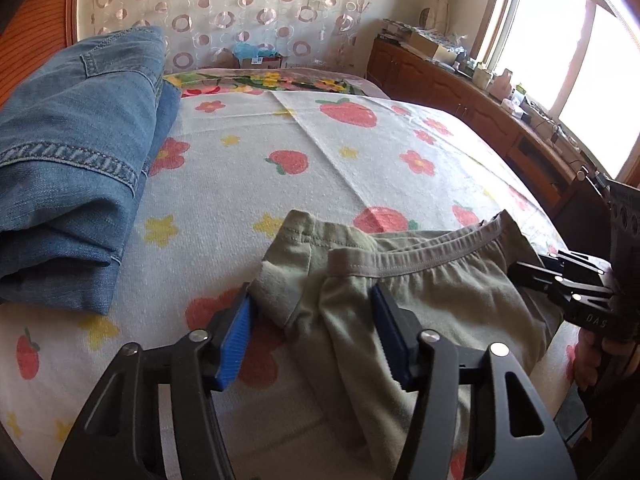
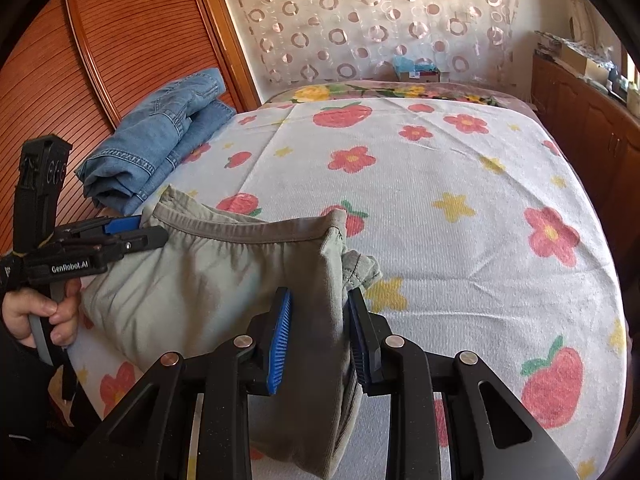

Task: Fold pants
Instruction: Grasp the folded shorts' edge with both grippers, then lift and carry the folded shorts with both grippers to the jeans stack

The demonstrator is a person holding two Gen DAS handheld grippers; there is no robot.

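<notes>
The olive-green pants (image 1: 432, 300) lie bunched at the near edge of the bed (image 1: 360, 152), on its strawberry-and-flower cover, with the elastic waistband turned toward the far side. The left claw (image 1: 312, 336) straddles one end of the pants: its blue pads (image 1: 234, 344) stand apart, with a fold of the green cloth between them and a clear gap on the outer side, so the fold is not pinched. At the opposite end of the pants, the right claw (image 2: 318, 340) has its pads brought in against a hanging bunch of the fabric (image 2: 332, 320), which it grips (the cloth droops below the pads). A hand (image 2: 38, 312) holds the left claw's handle just beside the pants. A folded stack of blue jeans (image 1: 72, 168) rests beyond the pants, near the wooden slatted panel (image 2: 132, 40).
</notes>
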